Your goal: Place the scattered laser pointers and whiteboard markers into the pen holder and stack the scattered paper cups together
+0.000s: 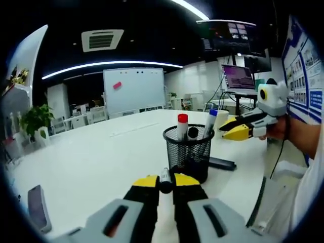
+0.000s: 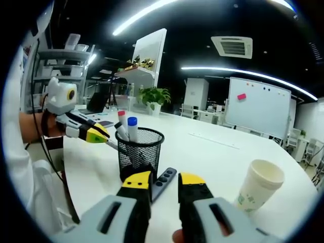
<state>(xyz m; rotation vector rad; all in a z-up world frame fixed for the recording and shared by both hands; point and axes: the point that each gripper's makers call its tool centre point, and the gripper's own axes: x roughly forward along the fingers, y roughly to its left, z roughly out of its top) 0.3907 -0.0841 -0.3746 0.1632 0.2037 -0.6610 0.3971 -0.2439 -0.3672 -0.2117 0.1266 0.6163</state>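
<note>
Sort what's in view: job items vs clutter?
Job: mesh pen holder, red-capped marker and blue-capped marker in it, marker in left tool, paper cup, black laser pointer.
Clutter: phone, potted plant, whiteboard.

One mesh pen holder [image 2: 140,152]. Two capped markers in it: one red [image 1: 182,125], one blue [image 2: 132,128]. One marker [image 1: 165,178] in left jaws. One paper cup [image 2: 258,191]. One remote [image 2: 163,183]. One phone [image 1: 38,206].

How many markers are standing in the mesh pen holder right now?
2: a red-capped marker and a blue-capped marker stand in the pen holder. A dark item sits between them; others may be hidden inside.
</note>
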